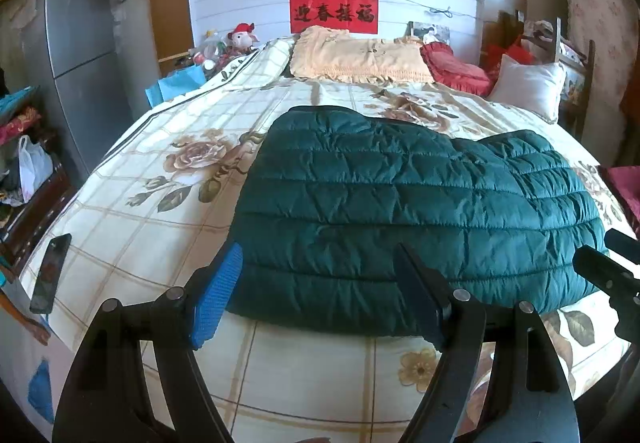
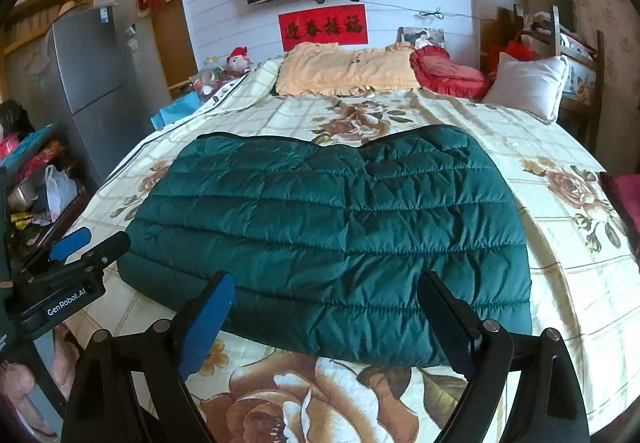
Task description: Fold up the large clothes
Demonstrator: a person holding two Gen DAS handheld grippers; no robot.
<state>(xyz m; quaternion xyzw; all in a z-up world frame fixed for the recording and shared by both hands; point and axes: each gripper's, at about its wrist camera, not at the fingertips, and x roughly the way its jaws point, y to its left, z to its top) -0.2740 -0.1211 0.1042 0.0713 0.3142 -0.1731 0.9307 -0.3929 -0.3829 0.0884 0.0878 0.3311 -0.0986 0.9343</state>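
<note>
Green jacket (image 2: 332,239) seemingly mid-fold on bed (image 2: 560,263), just ahead of both wide, empty hand-held grippers: left (image 1: 316,291), right (image 2: 324,319); next, grab near hem.

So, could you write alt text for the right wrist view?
A dark green quilted jacket lies folded flat on a floral checked bedspread. The open right gripper hovers at its near edge, holding nothing; the left gripper is at the left.

A dark green quilted puffer jacket (image 1: 416,203) (image 2: 332,227) lies flat on the floral bedspread, folded into a wide rectangle. Its stitched channels run crosswise, its surface slightly wrinkled.
</note>
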